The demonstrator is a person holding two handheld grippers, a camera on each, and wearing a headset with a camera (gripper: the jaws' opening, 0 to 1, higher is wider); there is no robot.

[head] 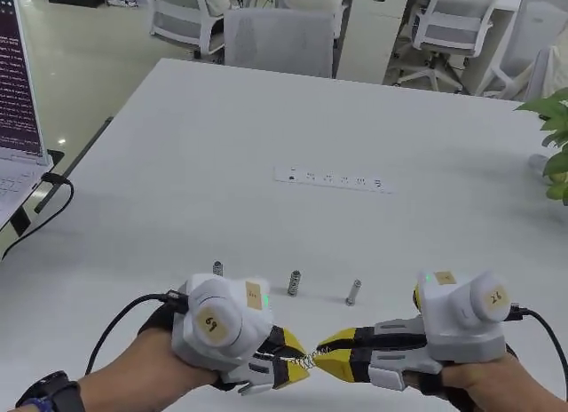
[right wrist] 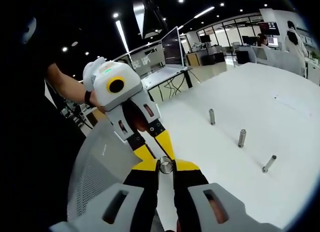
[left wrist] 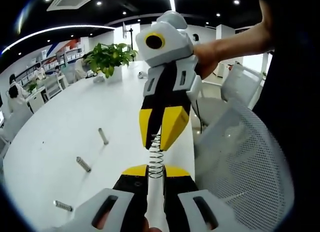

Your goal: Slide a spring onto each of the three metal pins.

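Observation:
A small metal spring [head: 305,359] hangs over the table's near edge, stretched between both grippers. My left gripper [head: 291,354] is shut on one end, and its jaws [left wrist: 156,173] clasp the coil [left wrist: 156,157]. From the right, my right gripper [head: 325,350] is shut on the other end, seen end-on [right wrist: 166,165] between its jaws. Three metal pins stand in a row just beyond. The left pin [head: 217,268] and the middle pin [head: 294,283] each carry a spring. The right pin [head: 353,292] is bare and leans a little.
A white power strip [head: 333,178] lies mid-table. A laptop [head: 13,101] and a black cable [head: 53,199] sit at the left edge, and a plant [head: 555,137] at the right edge. Office chairs [head: 280,39] stand behind the far side.

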